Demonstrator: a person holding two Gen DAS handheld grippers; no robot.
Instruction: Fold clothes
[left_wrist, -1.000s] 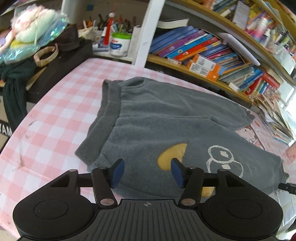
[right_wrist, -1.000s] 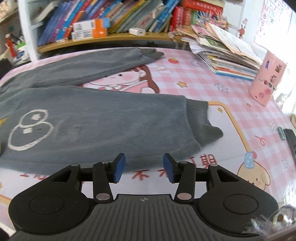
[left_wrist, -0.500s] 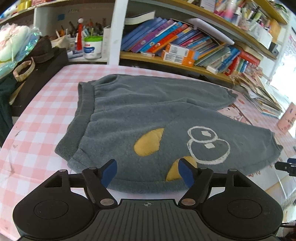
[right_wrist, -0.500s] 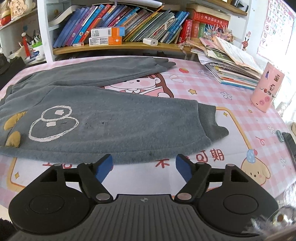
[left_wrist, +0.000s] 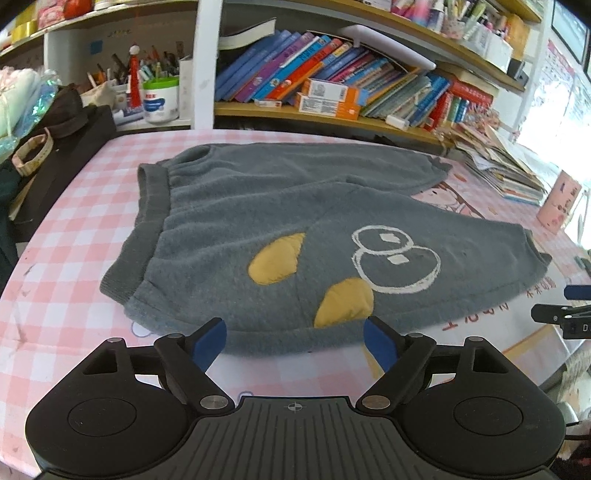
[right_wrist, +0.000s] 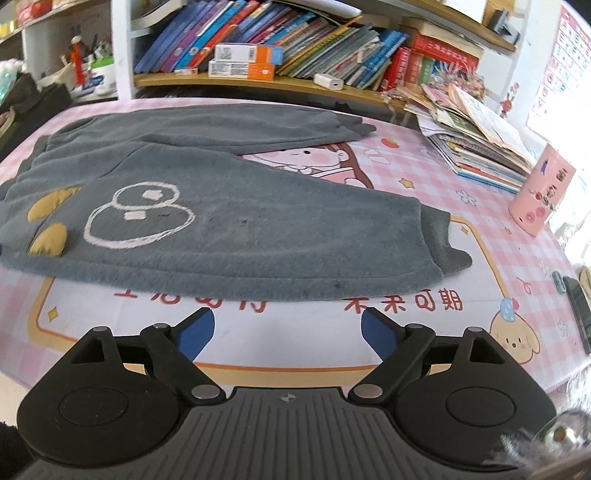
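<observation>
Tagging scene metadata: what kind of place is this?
Likely a child's study room at home: crowded bookshelf, cartoon-print pink checked tablecloth, and grey fleece pants spread out on it.

The pants' (right_wrist: 236, 236) waistband is cut off, seemingly, at the left edge.

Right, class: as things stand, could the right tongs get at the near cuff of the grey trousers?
Probably yes. The right tongs are open and hold nothing, and only bare tablecloth lies between them and the near cuff of the grey trousers.
</observation>
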